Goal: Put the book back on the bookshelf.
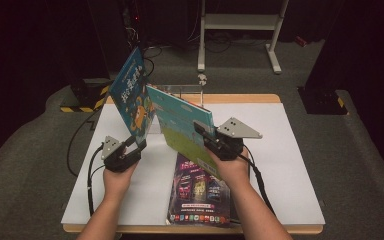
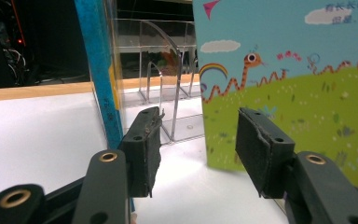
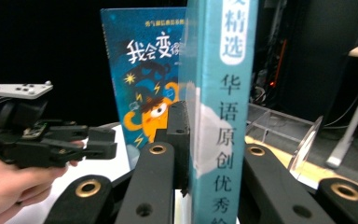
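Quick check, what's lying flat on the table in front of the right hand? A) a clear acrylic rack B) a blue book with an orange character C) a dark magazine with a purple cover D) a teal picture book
C: in the high view the dark magazine lies flat on the white table, while the teal picture book is held up in the right gripper and the blue book stands tilted at the left gripper.

From above your side, the high view looks forward and down over the desk [image 1: 280, 150]. Each gripper view rides low, close behind its own fingers. All three share the dark blue book [image 1: 132, 97] [image 2: 98, 74] [image 3: 142, 70].
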Demonstrator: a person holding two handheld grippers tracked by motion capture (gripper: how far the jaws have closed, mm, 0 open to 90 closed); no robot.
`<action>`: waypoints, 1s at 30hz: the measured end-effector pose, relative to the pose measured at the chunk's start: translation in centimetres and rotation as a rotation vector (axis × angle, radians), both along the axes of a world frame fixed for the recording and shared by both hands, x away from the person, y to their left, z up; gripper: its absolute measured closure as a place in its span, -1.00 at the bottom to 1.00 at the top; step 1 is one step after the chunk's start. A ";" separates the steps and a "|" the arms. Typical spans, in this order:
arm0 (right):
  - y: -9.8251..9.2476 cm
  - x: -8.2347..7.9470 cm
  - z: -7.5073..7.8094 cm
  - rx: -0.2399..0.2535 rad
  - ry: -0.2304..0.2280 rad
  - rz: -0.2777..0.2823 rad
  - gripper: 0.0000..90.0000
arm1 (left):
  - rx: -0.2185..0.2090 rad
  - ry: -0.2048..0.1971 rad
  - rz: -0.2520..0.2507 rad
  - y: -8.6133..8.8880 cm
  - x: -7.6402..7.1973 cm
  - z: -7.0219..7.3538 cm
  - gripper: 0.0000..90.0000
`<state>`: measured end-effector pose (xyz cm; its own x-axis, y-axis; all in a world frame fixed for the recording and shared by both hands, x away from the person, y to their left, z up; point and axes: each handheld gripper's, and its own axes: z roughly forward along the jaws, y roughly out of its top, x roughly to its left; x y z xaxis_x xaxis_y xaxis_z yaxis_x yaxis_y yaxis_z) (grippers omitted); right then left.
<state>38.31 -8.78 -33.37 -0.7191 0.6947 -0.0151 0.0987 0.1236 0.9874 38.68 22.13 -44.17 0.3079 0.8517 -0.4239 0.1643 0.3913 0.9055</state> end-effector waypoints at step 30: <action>-0.5 -0.3 -1.6 0.062 -0.010 -0.051 0.75 | 0.007 0.002 -0.053 -1.4 -0.9 0.0 0.09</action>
<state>38.05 -9.24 -34.93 -0.6828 0.7303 0.0223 0.0934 0.0570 0.9940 37.83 20.71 -44.15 0.3517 0.8375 -0.4182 0.1858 0.3754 0.9081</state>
